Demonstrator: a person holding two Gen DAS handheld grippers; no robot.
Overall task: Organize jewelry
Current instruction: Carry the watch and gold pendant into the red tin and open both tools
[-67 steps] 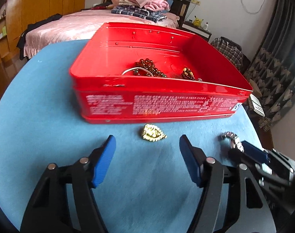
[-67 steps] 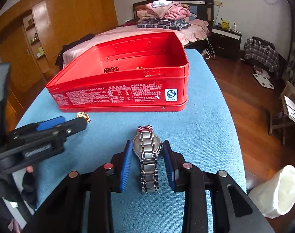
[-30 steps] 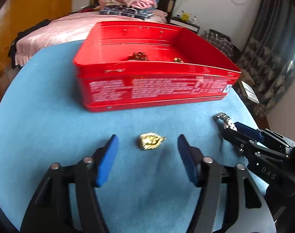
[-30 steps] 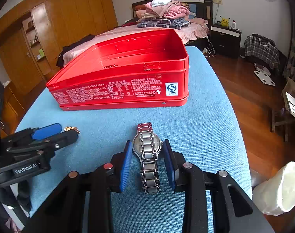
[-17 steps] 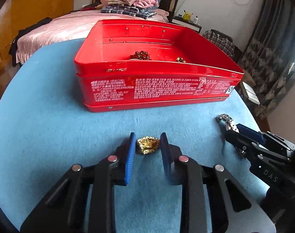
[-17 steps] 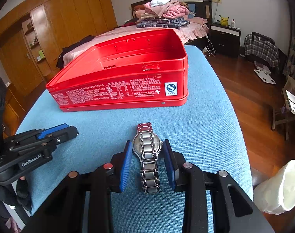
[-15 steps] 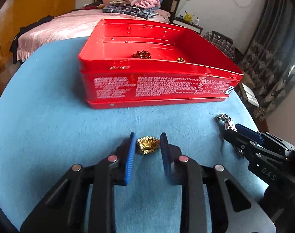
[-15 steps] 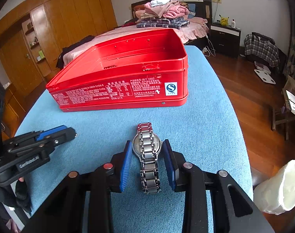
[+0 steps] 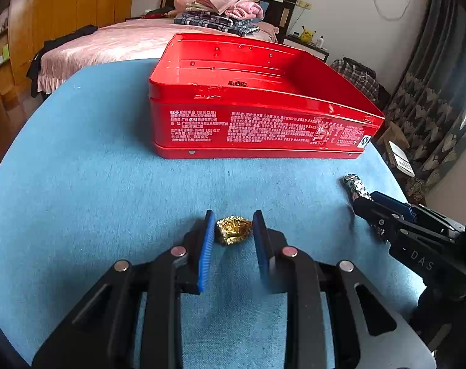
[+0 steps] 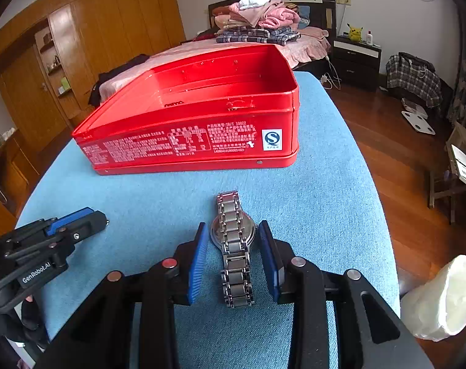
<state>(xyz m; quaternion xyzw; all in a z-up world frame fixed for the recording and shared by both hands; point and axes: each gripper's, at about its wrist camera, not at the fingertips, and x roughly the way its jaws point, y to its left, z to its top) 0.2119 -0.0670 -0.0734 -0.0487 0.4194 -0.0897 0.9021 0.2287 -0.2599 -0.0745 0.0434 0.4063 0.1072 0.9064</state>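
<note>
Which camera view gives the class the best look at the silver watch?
The right wrist view: the silver watch lies whole on the blue cloth, its case between the right gripper's pads. The left wrist view shows only one end of its band, beyond that gripper's fingertips.

A table (image 9: 94,190) holds a big tin box (image 9: 257,129) on its far side. Some beads (image 9: 237,83) lie in the box. Nearer than the box, a little gold piece (image 9: 233,230) lies on the table, between the fingers of the left gripper (image 9: 233,226). To the right of it lies a watch (image 10: 234,246), between the fingers of the right gripper (image 10: 233,240). Far behind the table stands a bed (image 10: 202,49) with folded clothes (image 10: 257,21) piled on it.
</note>
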